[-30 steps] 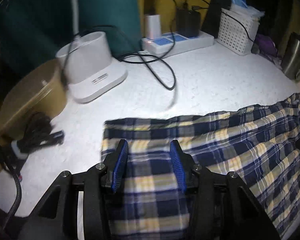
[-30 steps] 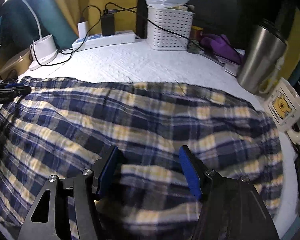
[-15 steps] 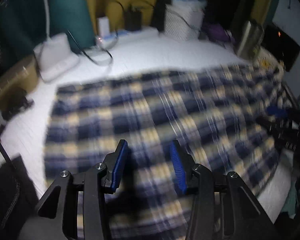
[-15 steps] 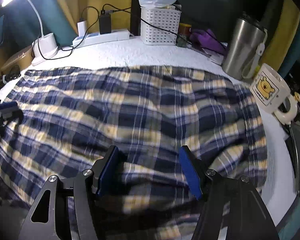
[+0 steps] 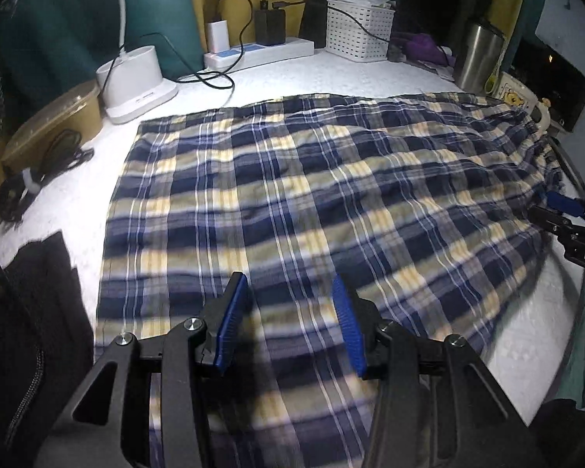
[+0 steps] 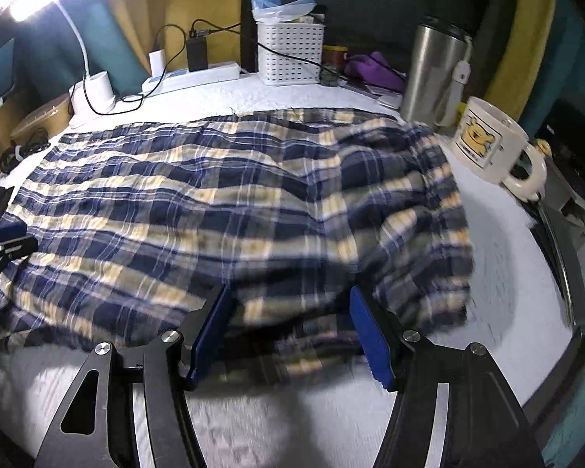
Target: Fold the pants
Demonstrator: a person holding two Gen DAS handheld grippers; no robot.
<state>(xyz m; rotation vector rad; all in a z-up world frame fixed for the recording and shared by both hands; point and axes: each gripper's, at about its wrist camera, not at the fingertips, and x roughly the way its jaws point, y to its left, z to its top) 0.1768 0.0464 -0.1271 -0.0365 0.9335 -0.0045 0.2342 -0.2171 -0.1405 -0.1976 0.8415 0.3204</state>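
White textured covering spreads over the desk [image 5: 300,78], and most of its middle is taken by the plaid pants [image 5: 312,195], laid flat with their long axis running from the left edge toward the right edge. One square-cut end lies near the left edge; the bunched, rumpled end reaches the right edge close to the cartoon mug [image 6: 487,144]. Which end is the waistband cannot be told for certain. The near side of the cloth hangs slightly over the front edge.

Along the back edge stand a steel tumbler [image 6: 433,74], a white perforated basket [image 6: 290,52], a power strip [image 6: 193,76] with chargers plugged in, and a lamp base [image 5: 134,78] toward the back left corner.

The left gripper [image 5: 292,325] hovers over the near-left part of the cloth, jaws wide and holding nothing. The right gripper [image 6: 292,335] sits at the front edge over the near-right hem, jaws likewise wide and empty.

The step in hand looks like taking hold of the near long edge. It would go best if both grippers pinch only that edge, level with each other, then carry it straight toward the back edge so the fold runs along the long axis. The rumpled right end probably needs smoothing first, and the mug is close enough to be knocked.
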